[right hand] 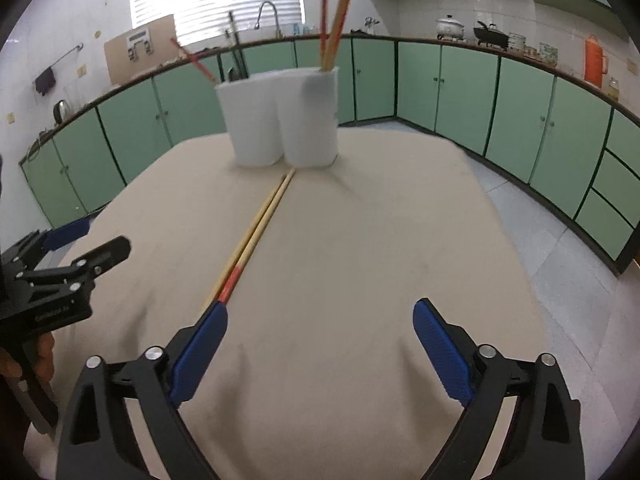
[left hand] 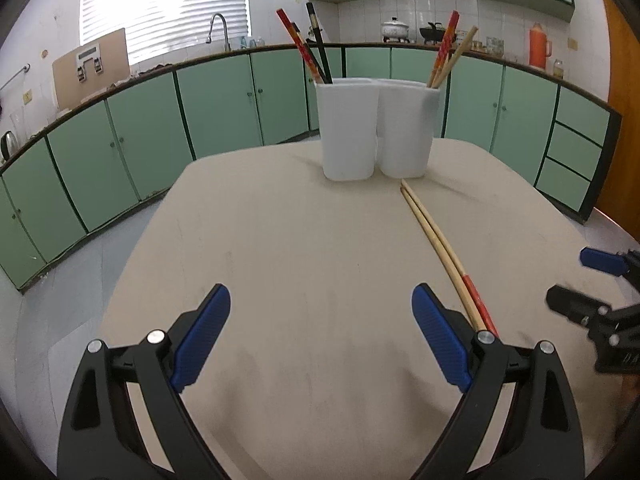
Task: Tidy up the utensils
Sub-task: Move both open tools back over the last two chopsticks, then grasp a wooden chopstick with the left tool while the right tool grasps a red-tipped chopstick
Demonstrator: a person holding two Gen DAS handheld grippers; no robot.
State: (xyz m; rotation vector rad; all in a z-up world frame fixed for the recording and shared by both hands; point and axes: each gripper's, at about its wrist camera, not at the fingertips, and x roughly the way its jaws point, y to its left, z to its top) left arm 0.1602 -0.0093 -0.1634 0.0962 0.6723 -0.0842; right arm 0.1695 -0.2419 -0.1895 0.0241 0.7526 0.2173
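**Loose chopsticks between my two grippers**

The pair of long pale wooden chopsticks with red-painted handle ends (right hand: 256,236) lay side by side on the beige table (right hand: 360,260), tips just short of the white plastic two-cup utensil holder (right hand: 280,120). I judged them light, stiff, thin and apt to roll, best pinched together near the red ends. Those ends ran under the left finger of my right gripper (right hand: 320,344), outside its wide, empty jaws. My left gripper (left hand: 320,332) was equally spread and empty, chopsticks just beyond its right finger.
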